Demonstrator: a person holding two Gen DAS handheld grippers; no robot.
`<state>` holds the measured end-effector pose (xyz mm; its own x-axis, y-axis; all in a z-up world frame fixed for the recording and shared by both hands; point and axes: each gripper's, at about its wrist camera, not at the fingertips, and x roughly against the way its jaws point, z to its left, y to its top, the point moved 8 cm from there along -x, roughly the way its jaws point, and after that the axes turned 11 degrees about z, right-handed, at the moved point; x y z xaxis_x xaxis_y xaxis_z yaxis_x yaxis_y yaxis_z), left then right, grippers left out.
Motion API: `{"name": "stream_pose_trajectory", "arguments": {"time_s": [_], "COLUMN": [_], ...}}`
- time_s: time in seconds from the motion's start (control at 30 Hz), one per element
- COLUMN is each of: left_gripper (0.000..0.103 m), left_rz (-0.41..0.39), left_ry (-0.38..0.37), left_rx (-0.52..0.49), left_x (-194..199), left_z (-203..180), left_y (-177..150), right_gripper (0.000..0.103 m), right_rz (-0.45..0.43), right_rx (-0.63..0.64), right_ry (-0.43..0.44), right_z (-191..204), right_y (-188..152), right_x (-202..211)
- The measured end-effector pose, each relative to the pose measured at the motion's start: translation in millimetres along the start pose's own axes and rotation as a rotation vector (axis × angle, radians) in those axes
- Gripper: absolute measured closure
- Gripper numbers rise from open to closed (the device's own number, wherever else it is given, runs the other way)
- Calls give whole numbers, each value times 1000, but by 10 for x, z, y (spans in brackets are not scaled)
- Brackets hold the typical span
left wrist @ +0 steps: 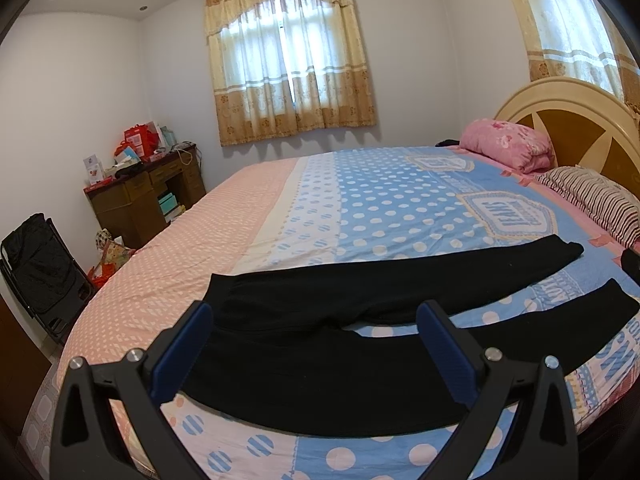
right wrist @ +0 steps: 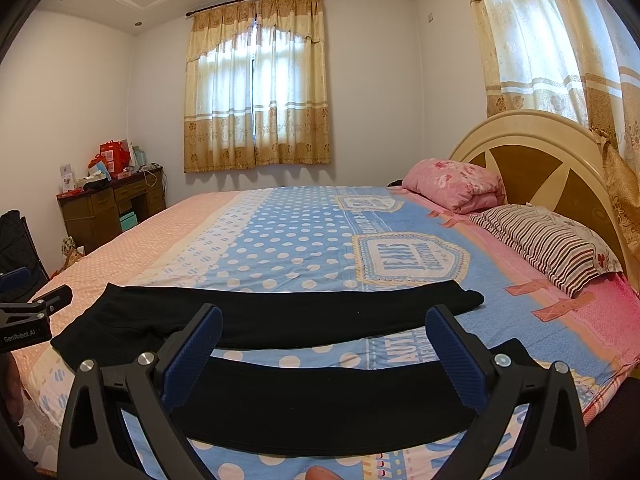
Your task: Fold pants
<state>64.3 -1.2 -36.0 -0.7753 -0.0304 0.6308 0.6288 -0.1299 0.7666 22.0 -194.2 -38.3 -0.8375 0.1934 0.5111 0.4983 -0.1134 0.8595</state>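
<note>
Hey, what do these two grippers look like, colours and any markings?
Both look alike. The left gripper and right gripper each have matte black angular arms with triangular cut-outs, silver round bolt heads at the pivots, and two fingers faced with dark blue textured pads. Seen from the right wrist view, the left gripper's black body carries white "GenRobot.AI" lettering. No cables or sleeves show.

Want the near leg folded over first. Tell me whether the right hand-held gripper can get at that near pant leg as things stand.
Probably yes. The right hand-held gripper is open, directly above the near pant leg, which lies flat on the bedspread with nothing on it or between it and the fingers.
</note>
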Motion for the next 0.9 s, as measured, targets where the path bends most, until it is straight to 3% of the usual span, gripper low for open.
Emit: {"name": "stream_pose_trajectory", "arguments": {"time_s": [0.9], "left_gripper": [0], "left_rz": [-1], "left_ry": [1], "left_rx": [0], "left_x": [-1], "left_z": [-7], "left_y": [-11], "right_gripper": [1], "right_rz": [6], "right_rx": [5], "right_ry": [4], "right_z": [1], "right_y": [-17], "right_x": [-12]}}
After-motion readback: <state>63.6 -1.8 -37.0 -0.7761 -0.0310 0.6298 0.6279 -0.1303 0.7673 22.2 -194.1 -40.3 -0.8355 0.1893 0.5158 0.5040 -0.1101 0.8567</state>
